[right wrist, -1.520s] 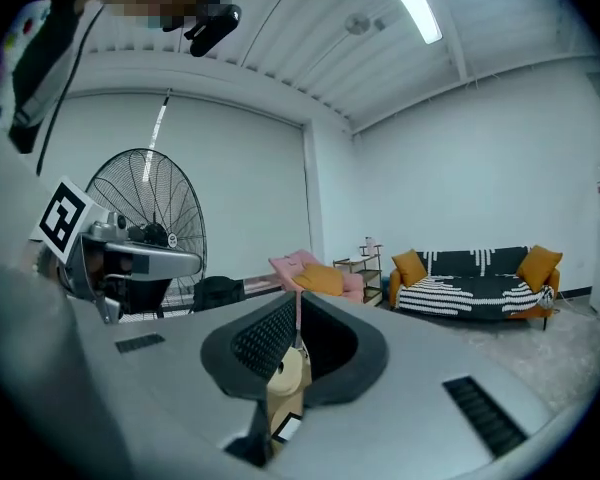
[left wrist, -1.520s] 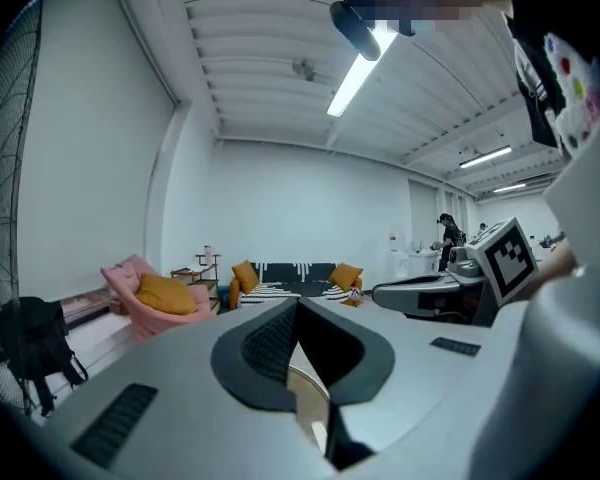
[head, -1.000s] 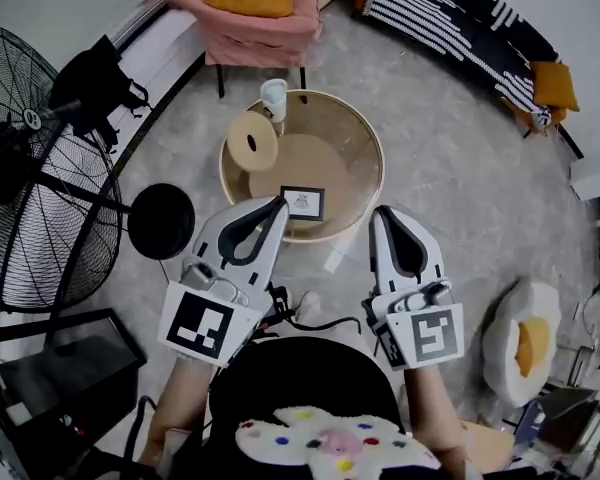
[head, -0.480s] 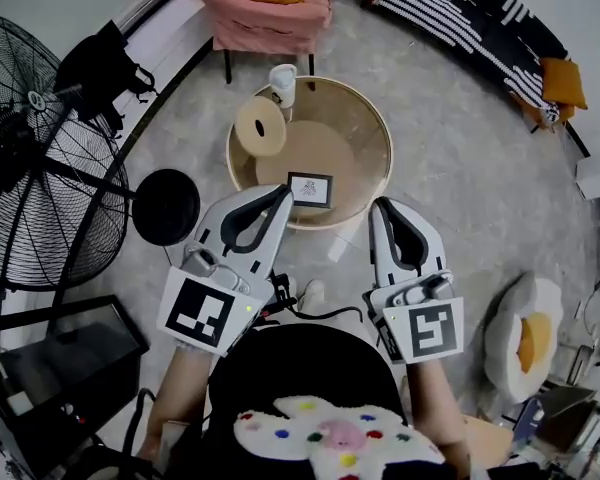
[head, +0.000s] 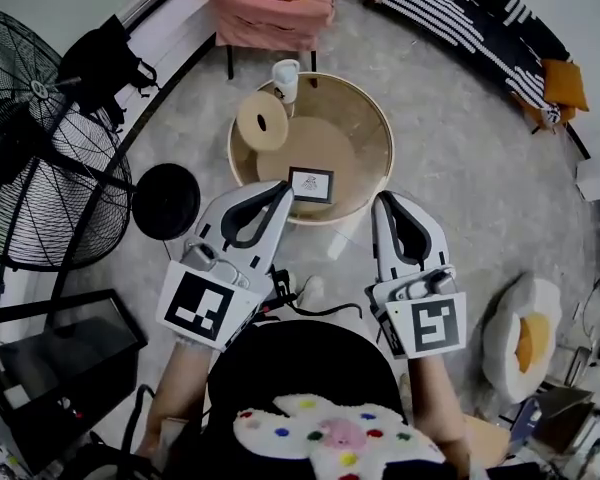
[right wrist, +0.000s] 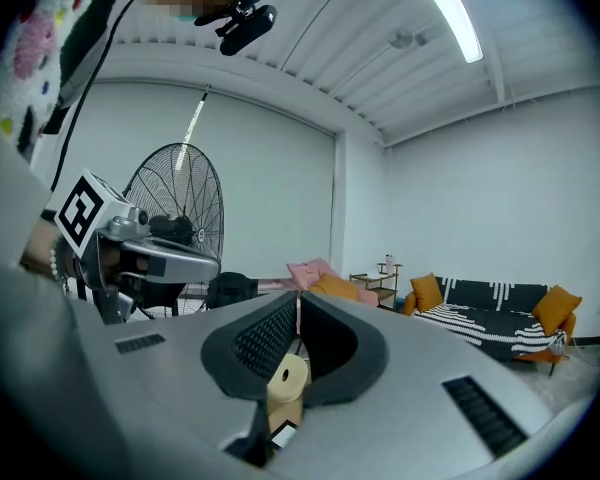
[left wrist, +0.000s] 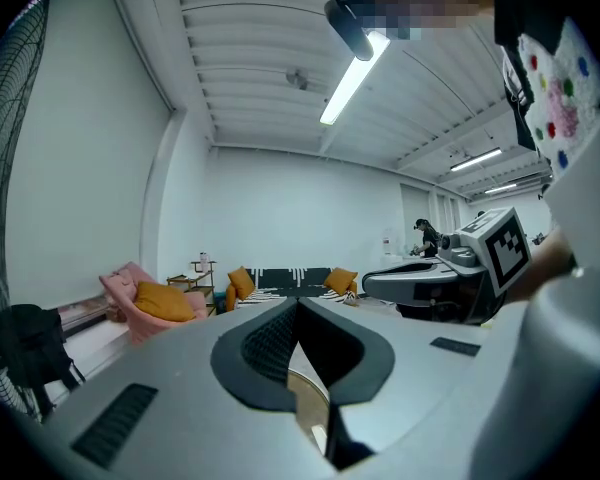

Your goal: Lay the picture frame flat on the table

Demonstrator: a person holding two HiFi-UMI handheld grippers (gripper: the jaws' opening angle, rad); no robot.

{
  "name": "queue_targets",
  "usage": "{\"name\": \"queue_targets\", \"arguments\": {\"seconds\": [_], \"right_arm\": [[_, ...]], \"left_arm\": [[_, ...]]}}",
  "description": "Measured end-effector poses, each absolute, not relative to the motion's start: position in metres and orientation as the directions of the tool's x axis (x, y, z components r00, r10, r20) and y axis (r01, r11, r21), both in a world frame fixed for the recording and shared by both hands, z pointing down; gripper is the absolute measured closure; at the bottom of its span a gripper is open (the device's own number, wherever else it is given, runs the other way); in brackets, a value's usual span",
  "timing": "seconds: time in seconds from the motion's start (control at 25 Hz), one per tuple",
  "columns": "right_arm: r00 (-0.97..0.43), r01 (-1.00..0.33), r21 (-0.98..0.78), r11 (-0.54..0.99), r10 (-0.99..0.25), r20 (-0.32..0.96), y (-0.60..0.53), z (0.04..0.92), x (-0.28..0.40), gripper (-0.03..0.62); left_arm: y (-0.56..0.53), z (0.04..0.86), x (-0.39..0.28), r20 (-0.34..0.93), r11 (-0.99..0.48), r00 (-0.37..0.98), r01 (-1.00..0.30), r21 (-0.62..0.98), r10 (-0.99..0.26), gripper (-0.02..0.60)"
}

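Holding near the round counter (head: 372, 118), left gripper (head: 282, 190) and right gripper (head: 381, 204) stay shut and empty, barely shifted over the last second. Untouched, the picture frame (head: 311, 184) apparently still stands; laying-down not begun.

- No words or numbers can be read anywhere right now.
- The picture frame (head: 310, 184), toward six o'clock on the round table (head: 384, 133), has a print too small to read.
- The square markers (head: 202, 313) on both grippers are only black-and-white patterns.
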State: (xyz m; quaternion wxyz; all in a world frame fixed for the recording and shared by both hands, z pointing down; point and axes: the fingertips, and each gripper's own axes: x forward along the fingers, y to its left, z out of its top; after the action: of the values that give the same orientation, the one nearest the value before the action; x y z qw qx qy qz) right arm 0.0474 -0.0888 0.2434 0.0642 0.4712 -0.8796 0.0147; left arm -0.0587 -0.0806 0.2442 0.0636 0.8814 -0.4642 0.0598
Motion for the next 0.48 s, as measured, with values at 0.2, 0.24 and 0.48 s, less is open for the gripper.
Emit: {"name": "queue_targets", "arguments": {"seconds": [0.2,0.24,0.48], "right_arm": [[-0.539,-0.837,0.034,0.547,-0.833,0.126,-0.0885,0.2432,0.0518,0.554],[-0.539,-0.837,0.034,0.547,-0.833,0.127,-0.0884,0.243,0.0518,0.554],[-0.542,-0.834,0.04,0.55,-0.831,0.127,-0.0883,0.2418,0.0503,0.554]], "left_arm": [[-0.0784,0.2459,-0.0562,0.167,-0.568,0.57,-0.82,0.064,-0.804,0.565],[-0.0784,0.246,-0.0559,0.167,-0.569,0.571,-0.82,0.065,-0.804,0.566],[-0.078,0.2463,-0.0556,0.17,-0.571,0.572,-0.819,0.059,-0.803,0.566]]}}
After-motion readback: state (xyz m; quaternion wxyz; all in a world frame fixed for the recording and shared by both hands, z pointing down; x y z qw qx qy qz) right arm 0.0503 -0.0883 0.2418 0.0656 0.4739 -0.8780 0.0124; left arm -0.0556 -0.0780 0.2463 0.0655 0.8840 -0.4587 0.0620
